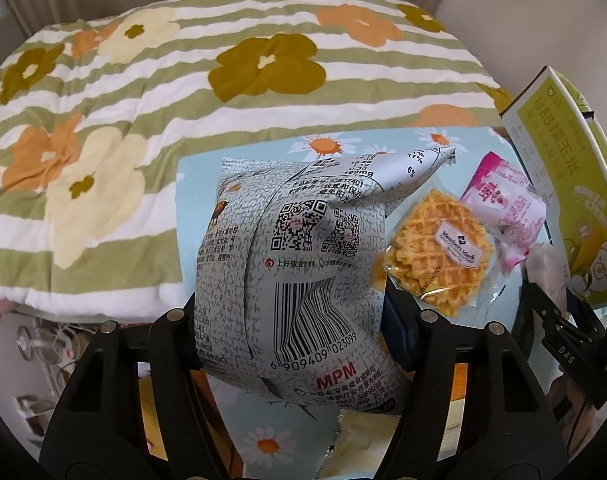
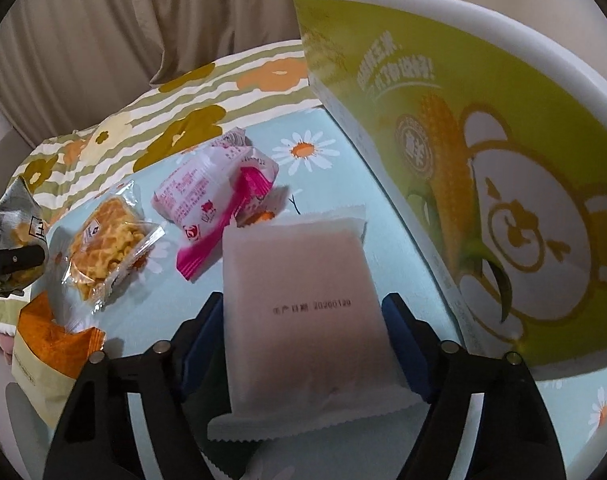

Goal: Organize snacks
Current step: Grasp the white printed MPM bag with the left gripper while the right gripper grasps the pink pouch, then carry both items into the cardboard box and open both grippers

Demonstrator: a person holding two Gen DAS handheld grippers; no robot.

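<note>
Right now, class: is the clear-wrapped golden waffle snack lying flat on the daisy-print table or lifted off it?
Lying flat. The clear-wrapped golden waffle snack rests on the daisy-print table, with no gripper touching it.

Hidden and cropped regions in the two wrist views.
We cannot see the left gripper's [image 1: 291,320] pads, covered by the silver snack bag [image 1: 299,264], whose lower end leaves the frame. The green corn box [image 2: 483,160] is cropped at the right edge in both views. The pale pink packet [image 2: 303,312] hides the tablecloth [image 2: 335,184] beneath; its small print stays illegible to us.
</note>
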